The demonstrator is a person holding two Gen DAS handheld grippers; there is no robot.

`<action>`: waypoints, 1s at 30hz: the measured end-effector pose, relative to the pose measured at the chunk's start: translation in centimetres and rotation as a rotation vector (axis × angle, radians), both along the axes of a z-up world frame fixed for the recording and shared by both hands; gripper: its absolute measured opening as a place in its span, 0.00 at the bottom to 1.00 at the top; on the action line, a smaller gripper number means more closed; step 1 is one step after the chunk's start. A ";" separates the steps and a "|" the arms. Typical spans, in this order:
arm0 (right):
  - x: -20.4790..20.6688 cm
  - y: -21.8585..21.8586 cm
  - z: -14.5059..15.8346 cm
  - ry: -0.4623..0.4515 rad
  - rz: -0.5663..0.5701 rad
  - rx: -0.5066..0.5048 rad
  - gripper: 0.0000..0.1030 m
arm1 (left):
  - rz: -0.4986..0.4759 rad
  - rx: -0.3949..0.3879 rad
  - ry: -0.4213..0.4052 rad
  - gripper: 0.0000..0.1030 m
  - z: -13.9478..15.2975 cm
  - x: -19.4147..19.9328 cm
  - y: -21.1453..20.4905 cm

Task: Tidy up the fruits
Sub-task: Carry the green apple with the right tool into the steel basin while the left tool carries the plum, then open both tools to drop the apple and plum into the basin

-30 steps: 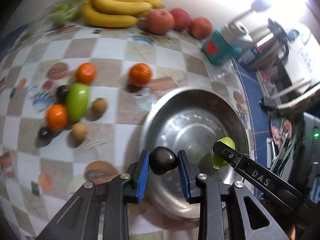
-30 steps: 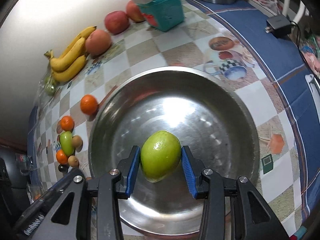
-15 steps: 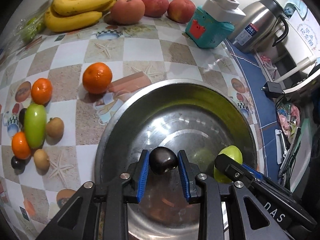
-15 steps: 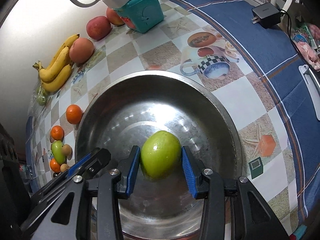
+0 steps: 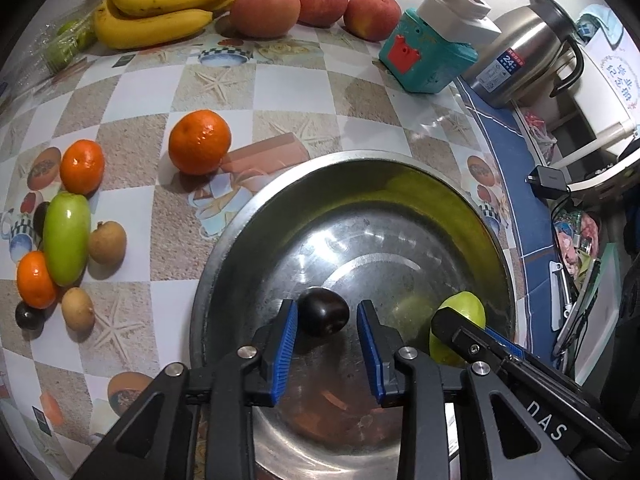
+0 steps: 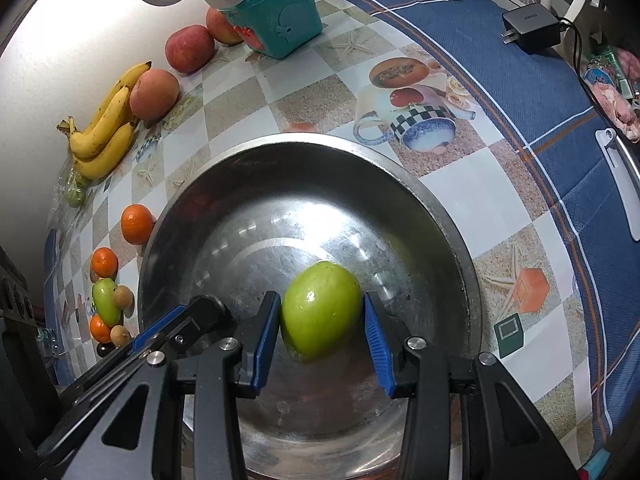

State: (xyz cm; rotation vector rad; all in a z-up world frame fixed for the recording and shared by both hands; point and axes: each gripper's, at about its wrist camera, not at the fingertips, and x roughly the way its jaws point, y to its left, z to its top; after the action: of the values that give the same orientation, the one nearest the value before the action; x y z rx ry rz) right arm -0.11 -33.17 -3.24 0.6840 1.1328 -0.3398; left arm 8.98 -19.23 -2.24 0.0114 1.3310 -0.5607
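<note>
A steel bowl stands on the checkered tablecloth. My left gripper is open inside it; a dark plum lies between its jaws with gaps on both sides. My right gripper is inside the bowl too, jaws slightly apart from a green fruit that rests on the bowl floor; it also shows in the left wrist view. Left of the bowl lie oranges, a long green fruit, small brown fruits and a dark plum.
Bananas and red apples lie along the back wall. A teal box with a white power strip, a steel kettle and a black charger stand to the right on the blue cloth.
Both grippers have lowered into the bowl and opened. The plum and the green fruit now rest on the bowl floor, loose between the jaws.
</note>
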 end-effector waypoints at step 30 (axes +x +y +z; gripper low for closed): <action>-1.6 -0.5 5.2 -0.147 -0.019 -0.054 0.78 | 0.132 -0.076 -0.167 1.00 5.8 1.1 4.5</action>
State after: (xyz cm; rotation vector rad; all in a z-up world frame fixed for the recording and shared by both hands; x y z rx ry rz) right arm -1.74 -33.68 1.97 0.6615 0.9747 -0.3304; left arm 10.04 -14.73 3.51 -0.0898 1.1387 -0.4875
